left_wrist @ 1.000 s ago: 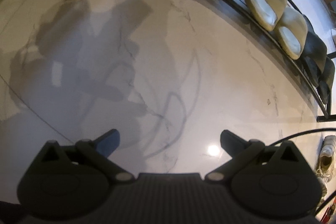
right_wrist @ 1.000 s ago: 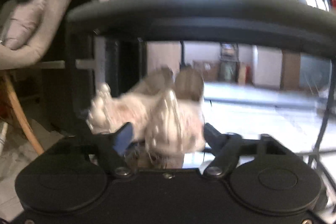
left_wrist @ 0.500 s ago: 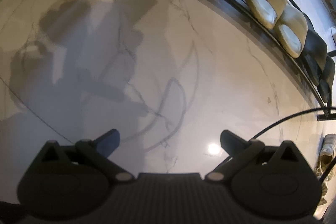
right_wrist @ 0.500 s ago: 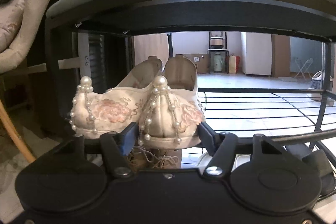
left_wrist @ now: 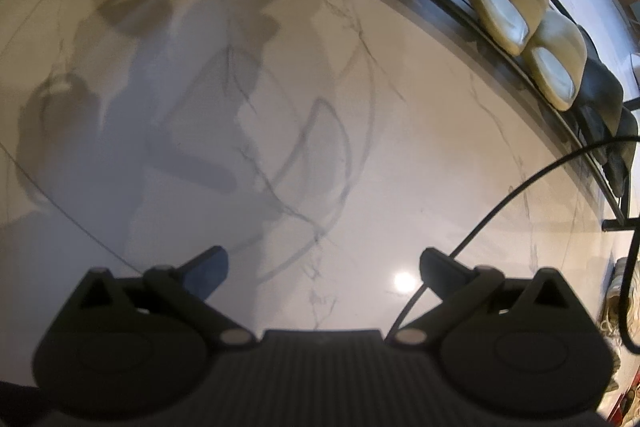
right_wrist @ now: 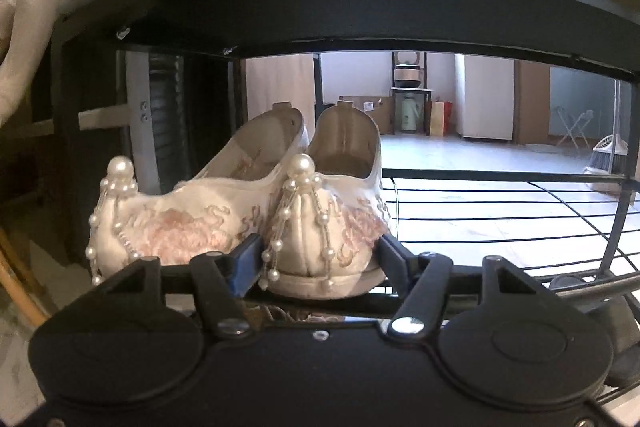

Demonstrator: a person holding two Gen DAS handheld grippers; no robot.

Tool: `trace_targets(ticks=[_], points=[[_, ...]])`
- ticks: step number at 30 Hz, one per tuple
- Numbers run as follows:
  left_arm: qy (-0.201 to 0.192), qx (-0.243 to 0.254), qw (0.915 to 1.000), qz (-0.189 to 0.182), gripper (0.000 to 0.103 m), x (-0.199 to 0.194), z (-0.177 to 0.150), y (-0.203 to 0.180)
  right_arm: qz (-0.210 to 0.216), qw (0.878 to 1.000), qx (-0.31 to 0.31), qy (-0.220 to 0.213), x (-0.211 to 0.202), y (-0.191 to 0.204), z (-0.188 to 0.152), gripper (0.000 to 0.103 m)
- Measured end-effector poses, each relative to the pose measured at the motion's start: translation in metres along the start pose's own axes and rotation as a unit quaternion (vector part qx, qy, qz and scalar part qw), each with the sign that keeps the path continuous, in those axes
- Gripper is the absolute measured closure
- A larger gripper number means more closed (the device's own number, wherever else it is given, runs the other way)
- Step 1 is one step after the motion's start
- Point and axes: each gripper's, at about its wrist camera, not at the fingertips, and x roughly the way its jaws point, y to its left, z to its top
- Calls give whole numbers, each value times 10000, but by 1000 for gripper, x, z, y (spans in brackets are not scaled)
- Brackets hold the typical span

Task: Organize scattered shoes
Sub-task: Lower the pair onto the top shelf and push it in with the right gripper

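Embroidered shoe (right_wrist: 332, 227) sits on the rack (right_wrist: 500, 211), pinched by the right gripper's (right_wrist: 316, 255) jaws; left gripper's (left_wrist: 322, 263) spread.

Left tongs (left_wrist: 322, 267): I see matte black plastic, two rounded housings each with an embossed oval and a triangular cut-out. Flat link arms run inward to silver pivot screws. A ribbed black block sits between the housings. One finger (left_wrist: 208, 273) has a blue inner pad. A thin black cable (left_wrist: 500, 199) arcs past the other finger.

Right tongs (right_wrist: 316, 255): I see the same black housings, links and silver screws, with a blue pad (right_wrist: 246, 261) on one finger and a small centre screw.
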Motion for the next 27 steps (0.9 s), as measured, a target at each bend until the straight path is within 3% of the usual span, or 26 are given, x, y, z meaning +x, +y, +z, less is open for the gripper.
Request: trace_targets(ticks=[7,8,10,12,16,19,23,25,27], points=[[45,3,10000,-24,1,1,1,-1,93,9998,-61,139,1,-4,2,37],[42,-2,10000,-25,1,1,1,-1,90,9999,-78,103,-3,-2,4,38],[39,-24,10000,-35,1,0,1,-1,87,9999,-119,19,-12,0,6,29],[44,-20,10000,-46,1,0,0,-2,181,9990,-291,-296,-32,8,5,29],[77,60,9999,-47,1,1,-2,-4,908,9932,-450,-580,-71,30,-7,29],[101,46,9999,-12,1,2,-3,-2,1094,9933,-229,-306,-64,43,-10,27],[58,-80,9999,36,1,1,-2,1,993,9950,54,-21,-36,50,-4,27],[86,-116,9999,3,1,2,-2,1,898,9959,-7,76,-27,53,-5,36],[150,-86,9998,-20,1,4,-3,0,846,9964,-3,43,-25,57,-8,37]])
